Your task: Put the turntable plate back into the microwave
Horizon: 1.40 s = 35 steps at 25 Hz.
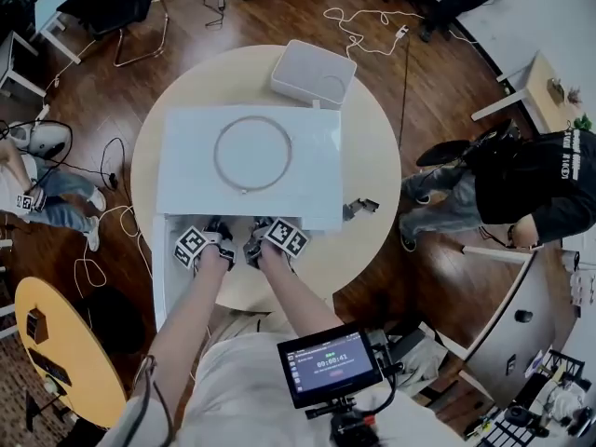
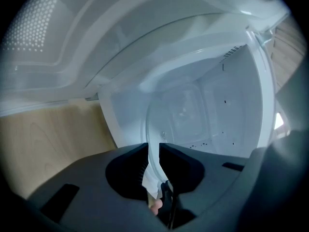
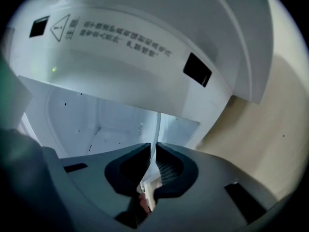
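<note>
A white microwave [image 1: 186, 175] sat on a round pale surface [image 1: 372, 156], seen from above, with its door [image 1: 158, 268] swung open to the left. The person's two grippers reached side by side into the open front. The left gripper [image 2: 153, 153] had its fingers [image 2: 133, 158] clamped on the rim of the clear glass turntable plate [image 2: 153, 139]. The right gripper [image 3: 153, 153] had its fingers [image 3: 171, 161] pinched on the same rim nearby. The plate was held at the mouth of the cavity [image 2: 217, 110], reaching inward and not yet set down.

Both grips sat close together on one edge, so the far side probably hung unsupported. The smooth glass could pivot or slip from the fingers and chip on the cavity floor. A tilted plate could also miss its centre hub. A thin ring [image 1: 216, 154], possibly the roller support, lay on top of the microwave, so the plate might end up seated without it.

The cavity walls and roof left little room around the plate. The door bounded the left side, and the near edge of the surface lay just behind the hands. A white box [image 1: 312, 73] stood well clear at the back.
</note>
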Each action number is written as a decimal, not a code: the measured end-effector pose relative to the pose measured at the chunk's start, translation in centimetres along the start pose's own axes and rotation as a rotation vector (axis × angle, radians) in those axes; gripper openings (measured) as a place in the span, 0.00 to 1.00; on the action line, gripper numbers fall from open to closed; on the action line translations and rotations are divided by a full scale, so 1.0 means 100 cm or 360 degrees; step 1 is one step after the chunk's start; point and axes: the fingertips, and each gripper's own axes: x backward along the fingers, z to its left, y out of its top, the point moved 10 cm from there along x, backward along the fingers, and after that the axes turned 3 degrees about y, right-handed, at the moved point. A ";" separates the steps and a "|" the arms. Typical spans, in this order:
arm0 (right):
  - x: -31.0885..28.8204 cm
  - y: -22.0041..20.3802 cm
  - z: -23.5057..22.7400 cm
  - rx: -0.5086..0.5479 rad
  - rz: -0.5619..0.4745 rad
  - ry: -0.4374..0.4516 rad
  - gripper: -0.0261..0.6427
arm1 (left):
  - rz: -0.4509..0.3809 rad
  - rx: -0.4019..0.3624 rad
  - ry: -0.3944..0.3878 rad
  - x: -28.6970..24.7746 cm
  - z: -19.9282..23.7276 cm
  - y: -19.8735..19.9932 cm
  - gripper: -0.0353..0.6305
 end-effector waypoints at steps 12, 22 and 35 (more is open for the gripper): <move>-0.001 0.008 0.001 -0.0044 -0.0133 0.0089 0.08 | 0.0027 0.0025 -0.0060 0.003 0.002 -0.018 0.13; -0.008 0.015 0.012 0.0057 -0.0166 0.0126 0.08 | 0.0028 -0.0022 -0.0023 -0.007 -0.004 -0.008 0.13; -0.006 0.017 0.012 0.0263 -0.0139 -0.0081 0.08 | 0.0158 -0.0188 -0.0037 -0.019 -0.029 -0.010 0.13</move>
